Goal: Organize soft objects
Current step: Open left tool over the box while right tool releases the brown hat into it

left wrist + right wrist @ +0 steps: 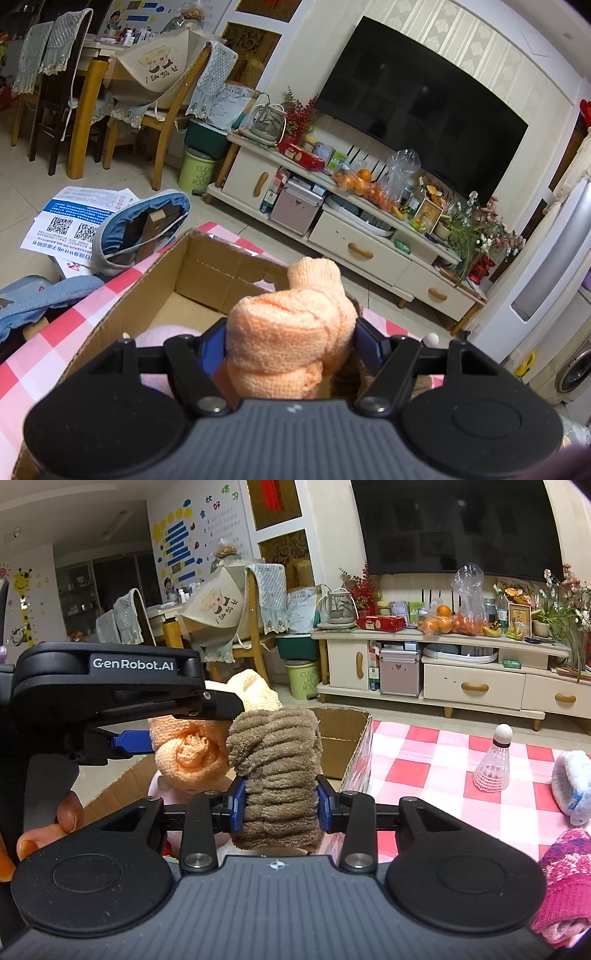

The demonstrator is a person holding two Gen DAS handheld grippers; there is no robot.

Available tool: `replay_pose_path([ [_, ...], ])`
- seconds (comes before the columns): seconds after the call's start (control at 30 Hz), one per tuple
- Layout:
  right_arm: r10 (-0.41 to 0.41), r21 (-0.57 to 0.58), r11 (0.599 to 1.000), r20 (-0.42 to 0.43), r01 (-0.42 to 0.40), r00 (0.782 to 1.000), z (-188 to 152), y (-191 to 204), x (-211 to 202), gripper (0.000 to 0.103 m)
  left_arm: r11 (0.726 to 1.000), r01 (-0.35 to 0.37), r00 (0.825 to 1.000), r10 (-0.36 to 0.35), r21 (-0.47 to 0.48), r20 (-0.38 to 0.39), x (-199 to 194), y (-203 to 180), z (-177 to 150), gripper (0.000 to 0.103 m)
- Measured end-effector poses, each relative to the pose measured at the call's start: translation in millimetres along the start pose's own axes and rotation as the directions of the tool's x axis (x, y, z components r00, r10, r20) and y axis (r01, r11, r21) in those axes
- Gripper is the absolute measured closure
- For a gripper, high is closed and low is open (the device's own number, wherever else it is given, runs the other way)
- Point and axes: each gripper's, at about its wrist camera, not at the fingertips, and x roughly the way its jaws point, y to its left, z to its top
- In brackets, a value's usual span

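My left gripper [290,341] is shut on a rolled orange towel [291,328] and holds it above an open cardboard box [207,266]. A pink soft item [159,338] lies inside the box. My right gripper [280,801] is shut on a rolled brown fuzzy towel [275,768], beside the box's right wall [360,749]. In the right wrist view the left gripper [147,738] shows side-on at the left, with the orange towel [192,749] in it. A blue-white soft item [570,786] and a pink knitted item [565,882] lie on the checked cloth at the right.
The red-and-white checked tablecloth [424,760] covers the table. A shuttlecock [493,766] stands on it right of the box. A TV stand [443,664] with clutter, dining chairs [173,110] and papers on the floor [74,218] lie beyond.
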Motion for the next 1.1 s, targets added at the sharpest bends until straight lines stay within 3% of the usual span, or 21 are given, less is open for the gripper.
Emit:
replay_pose_path([
  [0.13, 0.002, -0.002, 1.000, -0.013, -0.002, 1.000, 9, 4, 8, 0.044, 1.000, -0.015, 1.000, 0.015, 0.006, -0.017, 4, -1, -1, 0.032],
  [0.2, 0.000, -0.004, 1.000, -0.011, 0.000, 1.000, 9, 6, 7, 0.032, 1.000, -0.018, 1.000, 0.018, 0.006, -0.026, 6, -2, -2, 0.029],
  [0.3, 0.006, 0.003, 1.000, -0.004, -0.006, 1.000, 10, 5, 6, 0.024, 1.000, -0.024, 0.999, 0.024, 0.014, -0.033, 7, -4, -2, 0.021],
  [0.43, 0.004, -0.003, 1.000, 0.012, -0.004, 1.000, 9, 7, 0, 0.008, 1.000, -0.013, 1.000, 0.013, 0.023, -0.024, 4, -9, -2, 0.018],
  [1.1, -0.062, 0.011, 0.998, 0.076, 0.061, 0.995, -4, -5, -22, 0.005, 0.997, -0.001, 1.000, 0.003, 0.083, -0.025, -1, -26, -9, 0.012],
])
